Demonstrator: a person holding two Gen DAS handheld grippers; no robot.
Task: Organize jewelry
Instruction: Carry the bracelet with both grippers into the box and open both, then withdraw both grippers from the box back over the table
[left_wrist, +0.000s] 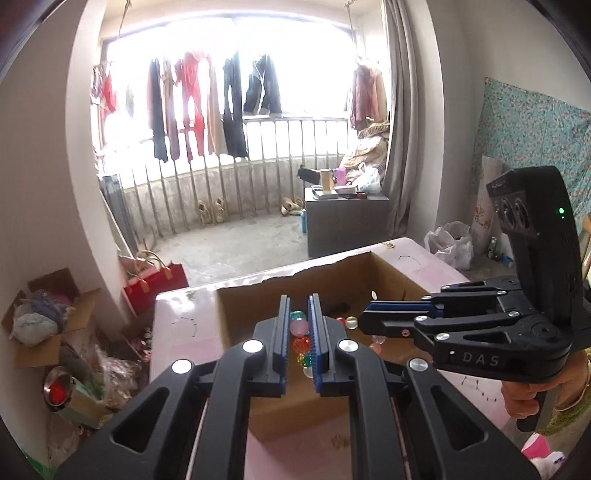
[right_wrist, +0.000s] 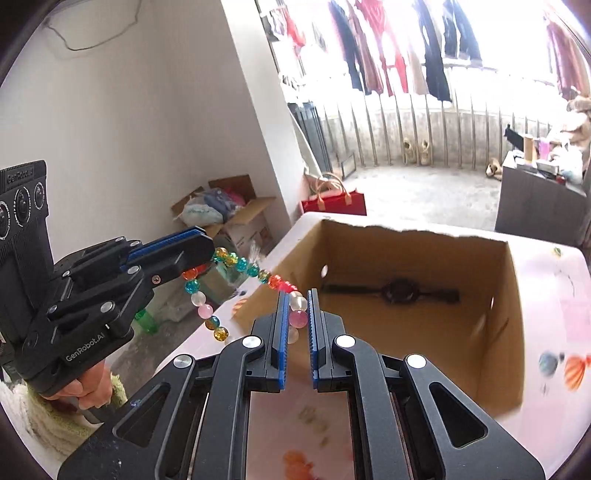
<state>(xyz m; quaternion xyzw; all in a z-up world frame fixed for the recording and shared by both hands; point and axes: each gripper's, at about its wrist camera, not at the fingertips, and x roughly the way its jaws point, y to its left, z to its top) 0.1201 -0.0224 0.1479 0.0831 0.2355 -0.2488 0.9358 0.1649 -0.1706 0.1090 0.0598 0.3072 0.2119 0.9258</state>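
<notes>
both grippers pinch one bead bracelet (right_wrist: 236, 266): the left gripper (right_wrist: 207, 254) clamps one end, the right gripper (right_wrist: 298, 314) clamps a pink bead, and the strand hangs between them in the air. just beyond the right gripper's tips an open cardboard box (right_wrist: 506, 295) sits on the pink table (right_wrist: 576, 295). a dark wristwatch (right_wrist: 400, 290) lies flat on the box floor.

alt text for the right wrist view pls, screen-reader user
Both grippers grip one string of coloured glass beads beside an open cardboard box: the right gripper near a pink bead, the left gripper at the other end. A dark wristwatch lies in the box.
</notes>
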